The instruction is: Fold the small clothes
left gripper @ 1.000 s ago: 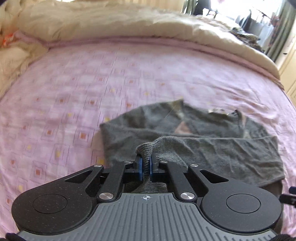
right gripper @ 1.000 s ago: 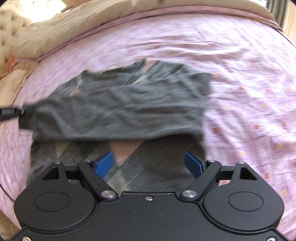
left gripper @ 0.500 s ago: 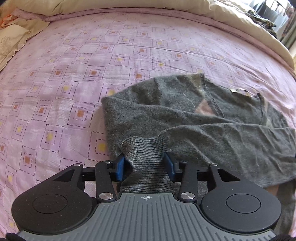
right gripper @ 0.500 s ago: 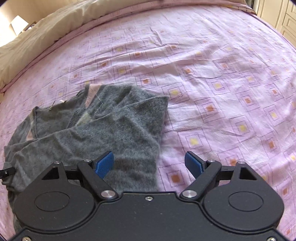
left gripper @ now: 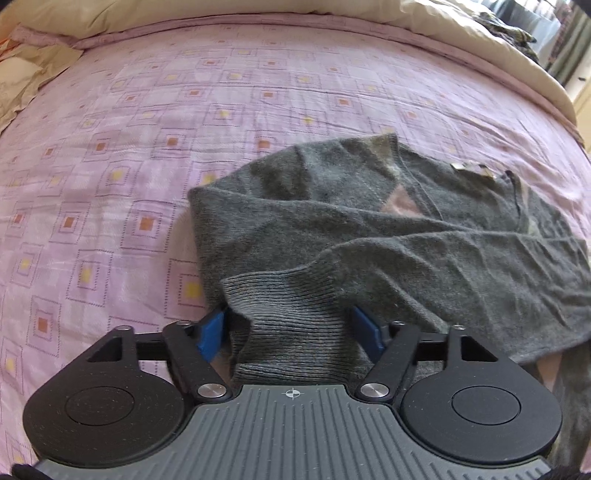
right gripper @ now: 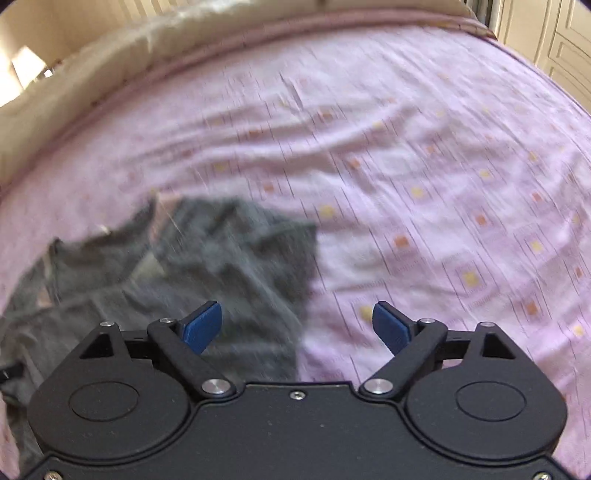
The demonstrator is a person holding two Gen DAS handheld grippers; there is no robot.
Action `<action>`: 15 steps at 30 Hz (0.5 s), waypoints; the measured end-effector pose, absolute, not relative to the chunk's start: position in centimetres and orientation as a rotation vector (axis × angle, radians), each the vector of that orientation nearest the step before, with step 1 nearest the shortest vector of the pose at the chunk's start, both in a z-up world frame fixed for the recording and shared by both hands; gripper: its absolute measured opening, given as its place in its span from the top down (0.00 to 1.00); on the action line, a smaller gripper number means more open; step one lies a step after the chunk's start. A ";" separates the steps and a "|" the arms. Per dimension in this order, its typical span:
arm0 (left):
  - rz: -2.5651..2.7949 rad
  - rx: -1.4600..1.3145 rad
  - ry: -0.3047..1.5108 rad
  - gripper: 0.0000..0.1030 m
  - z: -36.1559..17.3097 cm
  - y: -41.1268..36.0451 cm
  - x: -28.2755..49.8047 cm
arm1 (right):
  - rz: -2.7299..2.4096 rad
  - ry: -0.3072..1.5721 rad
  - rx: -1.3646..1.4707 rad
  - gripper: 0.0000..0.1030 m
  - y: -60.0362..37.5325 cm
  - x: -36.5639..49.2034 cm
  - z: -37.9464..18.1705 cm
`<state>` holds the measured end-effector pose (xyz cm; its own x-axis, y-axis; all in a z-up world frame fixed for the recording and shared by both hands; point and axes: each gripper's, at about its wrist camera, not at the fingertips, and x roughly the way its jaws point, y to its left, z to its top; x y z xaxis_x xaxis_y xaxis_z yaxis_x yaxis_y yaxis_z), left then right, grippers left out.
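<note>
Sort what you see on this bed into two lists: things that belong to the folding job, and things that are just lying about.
Part of the job:
grey jumper, a sleeve folded across its front
ribbed cuff, lying between the open left claw
right claw, open, holding nothing

Just lying about:
pink patterned sheet
cream duvet along the far edge

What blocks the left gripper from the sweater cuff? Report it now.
Nothing visible does. The left gripper is open with the ribbed cuff of the grey sweater lying directly between its blue pads, on the pink bedsheet.
</note>
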<state>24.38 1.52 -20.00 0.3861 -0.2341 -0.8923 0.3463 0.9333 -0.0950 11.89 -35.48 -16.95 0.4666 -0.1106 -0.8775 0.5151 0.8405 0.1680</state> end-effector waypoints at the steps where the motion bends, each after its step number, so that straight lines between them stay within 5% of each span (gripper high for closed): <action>1: -0.375 0.134 1.110 0.24 -20.1 1.2 24.3 | -0.406 1.013 0.444 0.13 -35.7 12.3 -16.9; 9: -0.378 0.153 1.073 0.10 -20.6 0.5 24.1 | -0.496 1.131 0.338 0.13 -38.4 16.6 -20.4; 11: -0.388 0.156 1.073 0.06 -20.8 0.3 24.1 | -0.505 1.137 0.298 0.02 -39.1 16.9 -21.0; 15: -0.397 0.158 1.076 0.00 -21.0 0.1 24.1 | -0.544 1.135 0.317 0.02 -40.4 17.1 -21.2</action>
